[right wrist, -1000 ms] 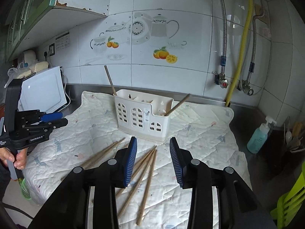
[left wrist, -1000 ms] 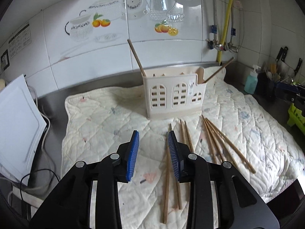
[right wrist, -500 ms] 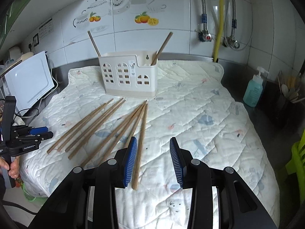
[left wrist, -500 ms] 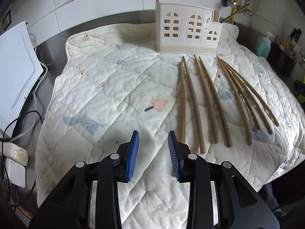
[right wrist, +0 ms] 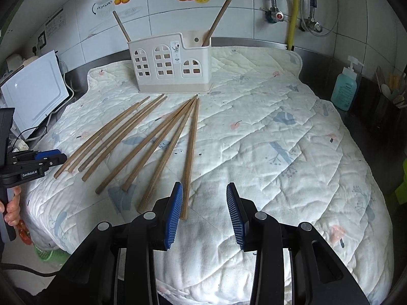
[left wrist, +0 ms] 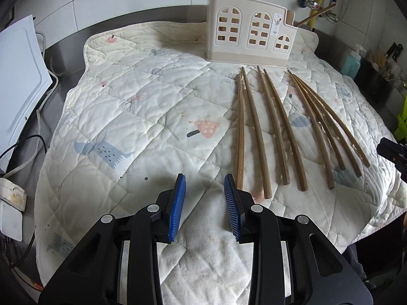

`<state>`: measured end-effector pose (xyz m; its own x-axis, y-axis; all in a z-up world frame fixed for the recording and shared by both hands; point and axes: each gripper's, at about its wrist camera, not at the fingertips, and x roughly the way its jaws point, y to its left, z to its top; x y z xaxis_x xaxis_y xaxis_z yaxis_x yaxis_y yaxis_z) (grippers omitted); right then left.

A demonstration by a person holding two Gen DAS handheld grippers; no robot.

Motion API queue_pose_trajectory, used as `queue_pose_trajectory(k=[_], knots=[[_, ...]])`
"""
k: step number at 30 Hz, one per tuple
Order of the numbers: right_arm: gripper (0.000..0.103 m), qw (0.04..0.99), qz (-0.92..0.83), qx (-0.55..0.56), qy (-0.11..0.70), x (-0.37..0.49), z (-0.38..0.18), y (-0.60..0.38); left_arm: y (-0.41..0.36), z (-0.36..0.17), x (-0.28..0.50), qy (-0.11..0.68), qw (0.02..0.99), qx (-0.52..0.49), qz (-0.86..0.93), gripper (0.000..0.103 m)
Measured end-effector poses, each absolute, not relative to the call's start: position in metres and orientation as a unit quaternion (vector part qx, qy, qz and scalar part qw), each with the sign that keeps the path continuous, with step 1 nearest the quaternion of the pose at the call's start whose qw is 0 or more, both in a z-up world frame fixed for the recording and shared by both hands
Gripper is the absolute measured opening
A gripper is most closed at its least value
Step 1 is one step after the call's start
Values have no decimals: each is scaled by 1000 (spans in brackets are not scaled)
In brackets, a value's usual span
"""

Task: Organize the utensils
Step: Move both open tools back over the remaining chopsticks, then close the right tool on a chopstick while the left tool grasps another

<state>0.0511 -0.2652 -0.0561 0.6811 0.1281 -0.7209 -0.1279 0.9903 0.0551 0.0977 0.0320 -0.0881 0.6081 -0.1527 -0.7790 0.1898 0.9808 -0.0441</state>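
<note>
Both grippers are up off the quilt w/ nothing in them. Left gripper (left wrist: 204,198) has its blue pads spread apart, hovering over the near edge of the quilted mat (left wrist: 142,106), just left of the chopstick ends. Right gripper (right wrist: 204,207) is same deal, jaws wide, empty, its left pad right next to the near tip of the closest chopstick but can't tell if it's touching. The loose chopsticks (left wrist: 277,129) are lying flat on the mat in front of the holder, eight of them afaict, fanned out w/ the far tips bunched near the holder base: two pairs on the left side and a cluster of four overlapping on the right. The cream utensil holder (left wrist: 250,39), the one w/ little arched window cutouts, stands upright at the back of the mat near the tiled wall. Two chopsticks are already in it, one leaning out of the left end (right wrist: 121,26) and one leaning out of the low right compartment (right wrist: 217,21). Off to the side there's a white appliance (right wrist: 34,94) on the counter and a teal soap bottle (right wrist: 344,90) on the other end.
</note>
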Motion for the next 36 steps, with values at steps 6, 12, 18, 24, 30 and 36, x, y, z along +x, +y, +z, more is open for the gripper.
queue_pose_trajectory(k=[6, 12, 18, 24, 30, 36], knots=[[35, 915, 69, 3, 399, 51, -60, -266, 29, -87, 97, 431, 896, 19, -107, 32], [35, 913, 71, 6, 402, 51, -63, -265, 28, -89, 98, 432, 895, 17, -109, 31], [35, 911, 73, 7, 406, 52, -65, -262, 27, -87, 97, 433, 893, 12, -122, 30], [35, 909, 73, 10, 410, 52, -68, -262, 24, -90, 95, 435, 890, 9, -134, 30], [35, 906, 75, 16, 415, 54, -73, -261, 12, -98, 94, 432, 891, 40, -133, 25], [35, 904, 77, 17, 421, 57, -78, -259, 11, -97, 98, 431, 893, 39, -123, 13]])
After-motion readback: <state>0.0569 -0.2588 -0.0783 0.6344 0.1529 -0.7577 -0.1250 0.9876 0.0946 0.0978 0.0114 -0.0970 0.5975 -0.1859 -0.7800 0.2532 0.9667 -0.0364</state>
